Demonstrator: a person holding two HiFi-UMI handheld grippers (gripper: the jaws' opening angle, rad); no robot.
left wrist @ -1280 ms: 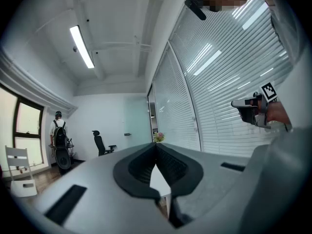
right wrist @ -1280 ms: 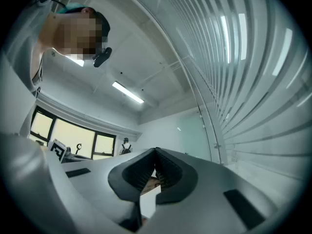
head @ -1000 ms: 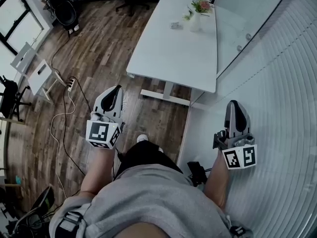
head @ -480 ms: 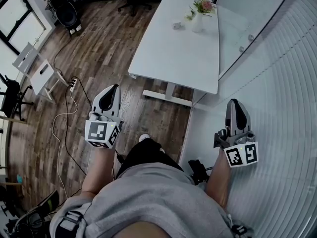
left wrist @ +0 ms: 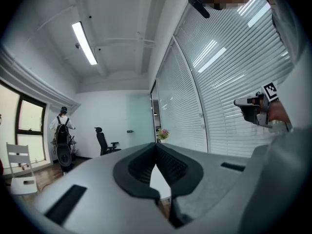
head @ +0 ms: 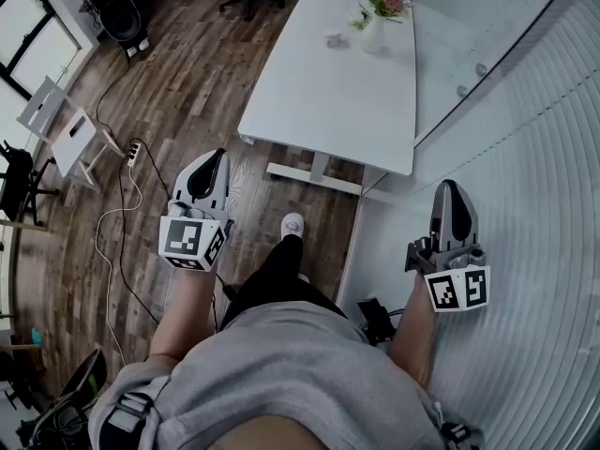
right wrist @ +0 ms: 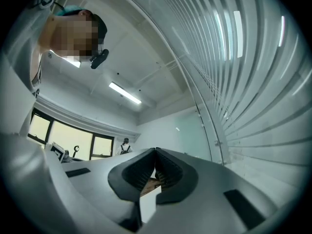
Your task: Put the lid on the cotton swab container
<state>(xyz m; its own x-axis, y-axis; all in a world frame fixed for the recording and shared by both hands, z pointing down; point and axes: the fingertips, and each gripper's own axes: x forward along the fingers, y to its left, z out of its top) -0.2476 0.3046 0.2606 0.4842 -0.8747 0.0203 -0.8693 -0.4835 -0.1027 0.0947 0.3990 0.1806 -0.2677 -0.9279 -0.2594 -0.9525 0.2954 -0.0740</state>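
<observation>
- Above a wood floor [head: 187, 92], in the head view, the person stands back from a white counter [head: 337, 101], with the left claw [head: 217, 156] and the right claw [head: 450, 187] held out on either side of the body, both well apart from the counter.
- The right claw hangs over pale flooring beside slatted blinds [head: 544, 157].
- At the counter's far end stands a vase of flowers [head: 377, 22], and a small pale thing [head: 335, 38] lies just beside it. It is too small to tell whether this is the cotton swab container or its lid.
- In the left gripper view, the left claw [left wrist: 156, 147] has its jaws closed together with nothing between them. Beyond it are the flowers [left wrist: 163, 133], an office chair [left wrist: 104, 141] and a person with a backpack [left wrist: 62, 128]. The right claw [left wrist: 239, 103] shows at the right, against the blinds.
- In the right gripper view, the right claw [right wrist: 155, 152] also has its jaws meeting at the tips, holding nothing. It points slightly upward towards a ceiling light [right wrist: 124, 92] and windows [right wrist: 73, 143].
</observation>
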